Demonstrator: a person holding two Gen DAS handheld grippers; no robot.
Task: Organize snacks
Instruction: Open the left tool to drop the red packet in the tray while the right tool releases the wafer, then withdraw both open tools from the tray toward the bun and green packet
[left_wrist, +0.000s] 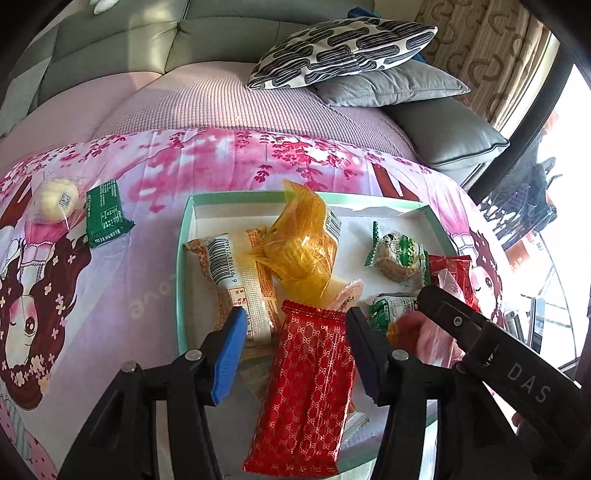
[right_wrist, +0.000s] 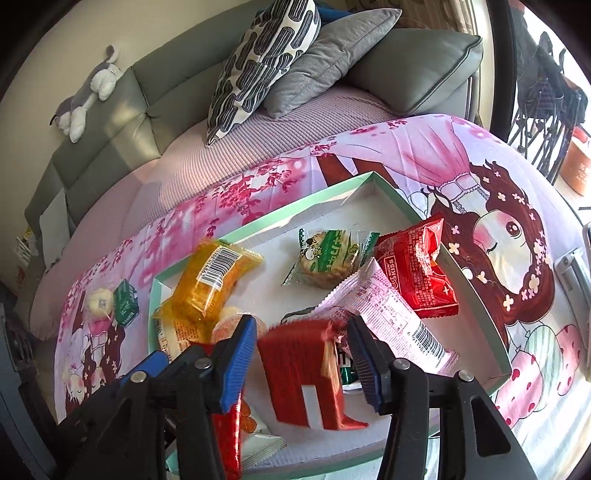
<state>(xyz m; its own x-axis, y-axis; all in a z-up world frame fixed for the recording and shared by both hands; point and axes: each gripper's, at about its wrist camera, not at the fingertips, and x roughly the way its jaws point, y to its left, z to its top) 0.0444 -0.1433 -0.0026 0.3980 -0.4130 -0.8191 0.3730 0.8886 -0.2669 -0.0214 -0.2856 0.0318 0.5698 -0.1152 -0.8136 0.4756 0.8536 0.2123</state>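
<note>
My left gripper (left_wrist: 295, 325) stands parted, its blue pads on either side of a long red wafer packet (left_wrist: 306, 387) but clear of it, so nothing is clamped. My right gripper (right_wrist: 303, 339) is parted too, with a red packet (right_wrist: 306, 373) blurred between the jaws; I think it is loose and dropping rather than held, though the smear makes that hard to judge. Both packets lie over the near end of the green-rimmed tray (left_wrist: 183, 236), where the other snacks are piled: an orange bag (left_wrist: 303, 247), a striped cake packet (left_wrist: 240, 280), a green biscuit pack (left_wrist: 400, 258), a pink packet (right_wrist: 384, 306) and a puffy red bag (right_wrist: 417, 266) leaning on the far wall. Two pieces remain outside on the flowered cloth (left_wrist: 147, 280), a round yellow bun (left_wrist: 55, 201) and, just beside it, a small green packet (left_wrist: 105, 214). These wrappers look light, crinkly and slippery, with crumbly contents, so I would take each across its middle or by a crimped end seam, squeezing gently.
</note>
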